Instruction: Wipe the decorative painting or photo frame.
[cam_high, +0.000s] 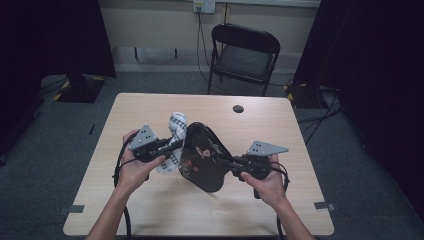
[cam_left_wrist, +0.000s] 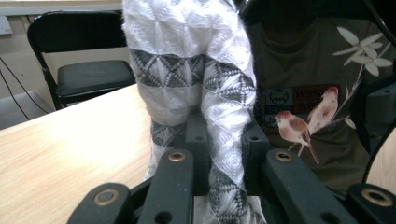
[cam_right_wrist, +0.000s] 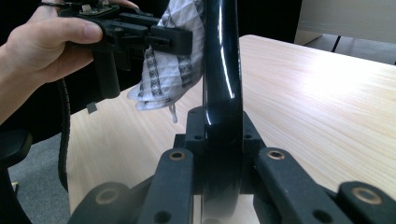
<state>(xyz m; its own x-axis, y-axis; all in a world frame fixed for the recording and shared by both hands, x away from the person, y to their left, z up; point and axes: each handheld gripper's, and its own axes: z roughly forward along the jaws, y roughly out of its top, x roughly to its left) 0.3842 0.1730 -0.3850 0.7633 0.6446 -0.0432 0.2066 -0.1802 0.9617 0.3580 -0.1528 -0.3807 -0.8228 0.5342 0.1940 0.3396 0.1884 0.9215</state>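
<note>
The black tray (cam_high: 202, 157) stands tilted on edge above the middle of the table (cam_high: 150, 210), its painted face turned toward the left. The right hand-held gripper (cam_high: 235, 164) clamps its right rim. Touching that face from the left is the white patterned cloth (cam_high: 175, 131), pinched in the left hand-held gripper (cam_high: 172, 147), so wiping runs along the tray's long axis.
</note>
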